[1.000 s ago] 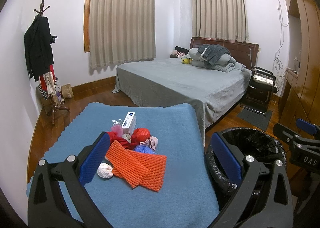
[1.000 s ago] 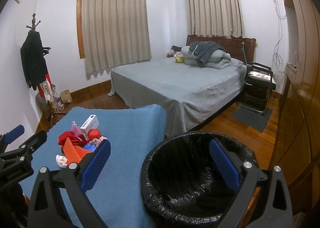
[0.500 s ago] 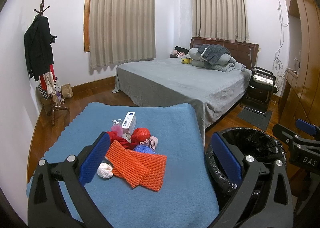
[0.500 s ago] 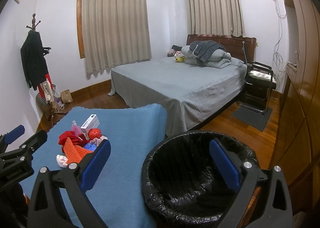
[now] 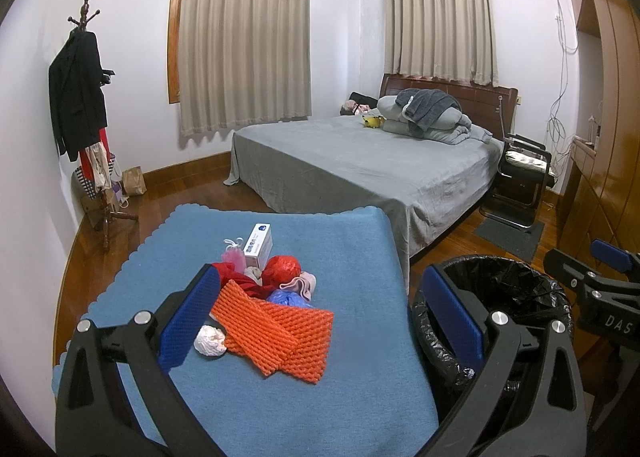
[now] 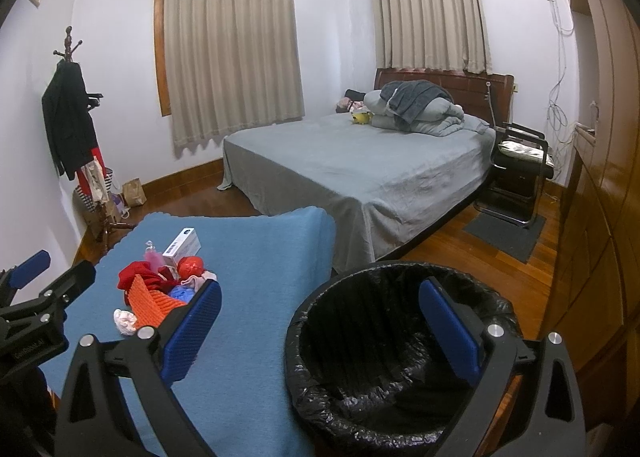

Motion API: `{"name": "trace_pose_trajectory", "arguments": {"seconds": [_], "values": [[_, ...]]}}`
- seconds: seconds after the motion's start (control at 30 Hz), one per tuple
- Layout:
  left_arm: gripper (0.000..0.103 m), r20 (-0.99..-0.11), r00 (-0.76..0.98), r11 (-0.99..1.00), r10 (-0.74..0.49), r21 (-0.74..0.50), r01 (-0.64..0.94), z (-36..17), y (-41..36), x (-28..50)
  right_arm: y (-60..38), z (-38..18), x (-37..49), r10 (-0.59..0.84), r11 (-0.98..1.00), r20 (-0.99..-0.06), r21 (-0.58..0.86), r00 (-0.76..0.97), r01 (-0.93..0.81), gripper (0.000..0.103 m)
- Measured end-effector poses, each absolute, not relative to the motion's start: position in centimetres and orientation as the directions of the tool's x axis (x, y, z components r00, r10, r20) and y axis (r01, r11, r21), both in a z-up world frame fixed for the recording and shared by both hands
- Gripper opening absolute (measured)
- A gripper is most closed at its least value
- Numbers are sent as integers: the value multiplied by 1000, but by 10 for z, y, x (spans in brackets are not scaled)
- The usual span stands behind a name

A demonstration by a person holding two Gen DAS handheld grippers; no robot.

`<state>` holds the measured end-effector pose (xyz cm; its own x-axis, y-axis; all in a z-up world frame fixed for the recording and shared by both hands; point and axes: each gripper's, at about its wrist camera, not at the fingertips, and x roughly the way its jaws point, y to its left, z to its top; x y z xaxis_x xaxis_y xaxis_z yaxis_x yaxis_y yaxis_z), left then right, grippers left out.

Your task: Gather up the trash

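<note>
A pile of trash lies on a blue mat (image 5: 248, 397): two orange foam nets (image 5: 276, 331), a white crumpled wad (image 5: 210, 340), a red foil ball (image 5: 282, 267), a blue bag (image 5: 290, 297), red plastic, a pink cloth and a white box (image 5: 259, 244). A bin with a black liner (image 6: 384, 345) stands right of the mat. My left gripper (image 5: 320, 317) is open and empty, hovering over the pile. My right gripper (image 6: 320, 327) is open and empty above the bin's rim. The pile also shows in the right wrist view (image 6: 160, 289).
A bed with a grey cover (image 5: 360, 165) stands behind the mat. A coat rack (image 5: 86, 129) with clothes and bags is at the left wall. A black chair (image 5: 520, 181) and a wooden wardrobe (image 6: 600, 177) are at the right.
</note>
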<state>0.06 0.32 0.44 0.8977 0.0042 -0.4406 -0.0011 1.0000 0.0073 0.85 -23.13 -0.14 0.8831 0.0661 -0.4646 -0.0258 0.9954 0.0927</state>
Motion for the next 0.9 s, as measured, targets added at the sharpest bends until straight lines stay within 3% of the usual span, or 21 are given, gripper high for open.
{"name": "trace_pose_trajectory", "arguments": {"seconds": [0.6,0.9], "values": [[98,-448,894,1000,10,7,-8,3,8,1,-211,-8,12,101,993,-472,102,876,-59,97],[98,-468,878,995,104,39,-97,-26,52,11,-182,-32,44,158,987,-501,103,851,-123,97]]}}
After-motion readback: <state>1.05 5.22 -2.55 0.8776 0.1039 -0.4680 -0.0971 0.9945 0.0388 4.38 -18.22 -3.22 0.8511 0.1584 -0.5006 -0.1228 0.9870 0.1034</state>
